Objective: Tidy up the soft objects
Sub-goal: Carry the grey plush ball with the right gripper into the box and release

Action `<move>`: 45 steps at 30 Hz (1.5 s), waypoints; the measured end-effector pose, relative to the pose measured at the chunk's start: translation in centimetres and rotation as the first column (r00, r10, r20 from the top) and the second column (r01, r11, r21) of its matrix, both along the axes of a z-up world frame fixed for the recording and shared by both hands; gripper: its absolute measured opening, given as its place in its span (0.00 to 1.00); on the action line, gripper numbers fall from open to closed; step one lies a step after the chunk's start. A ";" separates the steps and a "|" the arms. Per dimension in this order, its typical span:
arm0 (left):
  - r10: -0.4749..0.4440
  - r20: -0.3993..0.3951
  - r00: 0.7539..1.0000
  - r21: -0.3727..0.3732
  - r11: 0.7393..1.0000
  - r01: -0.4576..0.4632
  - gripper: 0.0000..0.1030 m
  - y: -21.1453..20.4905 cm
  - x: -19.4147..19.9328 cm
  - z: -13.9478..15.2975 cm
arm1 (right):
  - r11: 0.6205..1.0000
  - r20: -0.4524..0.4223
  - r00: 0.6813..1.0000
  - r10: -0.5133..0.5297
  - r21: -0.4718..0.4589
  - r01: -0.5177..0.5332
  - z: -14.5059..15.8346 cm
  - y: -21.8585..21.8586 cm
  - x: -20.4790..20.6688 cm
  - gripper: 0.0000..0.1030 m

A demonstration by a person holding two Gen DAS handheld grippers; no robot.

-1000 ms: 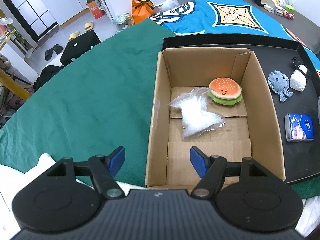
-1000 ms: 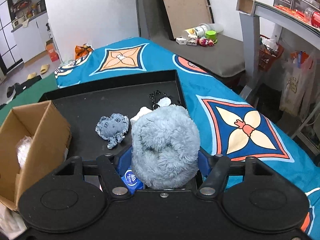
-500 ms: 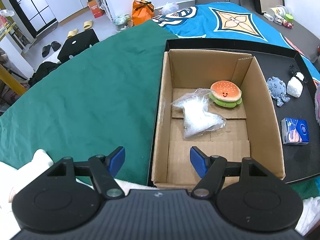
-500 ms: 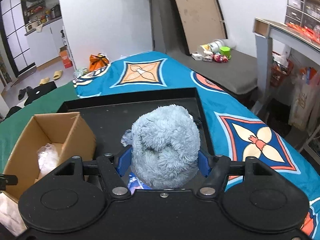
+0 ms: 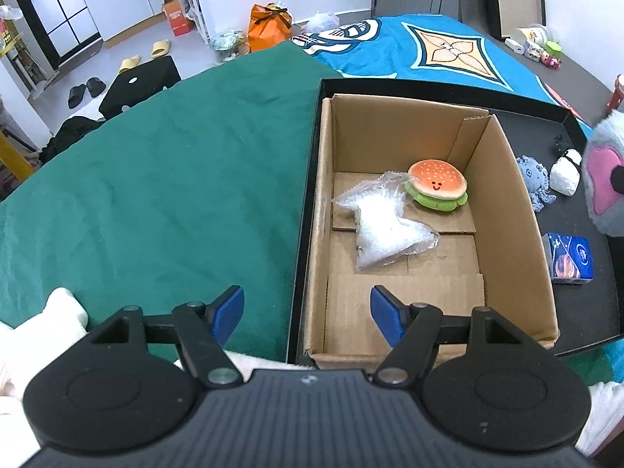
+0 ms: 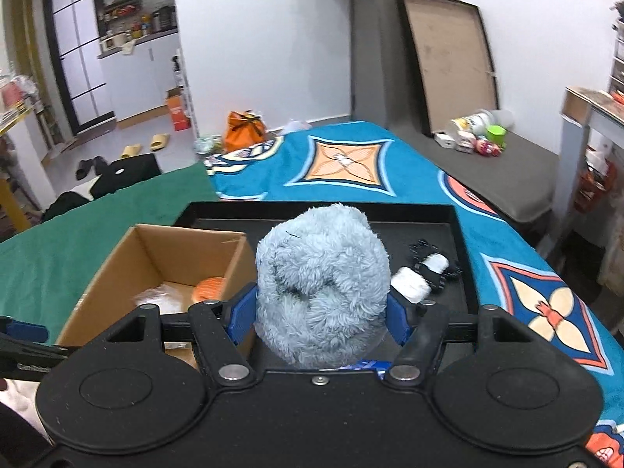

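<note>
Left gripper first: I have its blue pads standing well apart with nothing between them, hanging over the near left wall of the cardboard box, one pad above the green cloth and the other above the box floor. On that floor I see a clear plastic bag of white filling and, touching its far corner, a burger plush with a smiling face. The box sits in the left part of a black tray. On the tray to the right of the box lie a small blue octopus plush, a white-and-black toy just beside it, and nearer me a blue tissue pack. On my right gripper I see the pads pressed into both sides of a fluffy grey-blue plush, which bulges above and below them. I have it held up above the tray, just right of the box's right wall; from the left camera its pink face shows at the frame's right edge.
</note>
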State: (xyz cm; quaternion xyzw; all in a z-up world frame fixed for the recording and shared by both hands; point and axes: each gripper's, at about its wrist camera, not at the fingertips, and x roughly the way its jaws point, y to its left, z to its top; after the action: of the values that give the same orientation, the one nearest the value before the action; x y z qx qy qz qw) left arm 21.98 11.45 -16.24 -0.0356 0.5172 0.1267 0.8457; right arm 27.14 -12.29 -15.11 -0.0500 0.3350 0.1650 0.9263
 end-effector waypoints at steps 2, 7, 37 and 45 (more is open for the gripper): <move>-0.003 0.010 1.000 -0.017 1.000 0.004 0.68 0.2 -0.2 -0.1 | 1.000 0.001 1.000 0.016 -0.002 -0.016 0.2 0.8 -0.1 0.63; -0.013 0.026 1.000 -0.051 0.999 0.014 0.68 0.6 -0.3 -0.5 | 0.998 0.007 0.998 0.055 -0.015 -0.055 0.6 2.7 -0.5 0.63; -0.002 0.085 0.996 -0.175 0.984 0.017 0.08 3.1 -1.3 -0.8 | 0.979 -0.039 0.984 0.172 -0.106 -0.176 0.1 10.2 -0.8 0.80; -0.022 0.057 0.998 -0.121 0.992 0.029 0.09 2.3 -1.0 -0.6 | 0.988 -0.065 0.993 0.102 -0.107 -0.109 -0.5 7.0 -0.6 0.82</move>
State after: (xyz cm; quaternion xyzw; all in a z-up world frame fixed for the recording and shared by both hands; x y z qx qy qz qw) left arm 20.99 13.76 -16.87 -0.0839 0.5008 0.0831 0.8575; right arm 26.57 -5.33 -15.64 -0.1138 0.3678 0.1964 0.9018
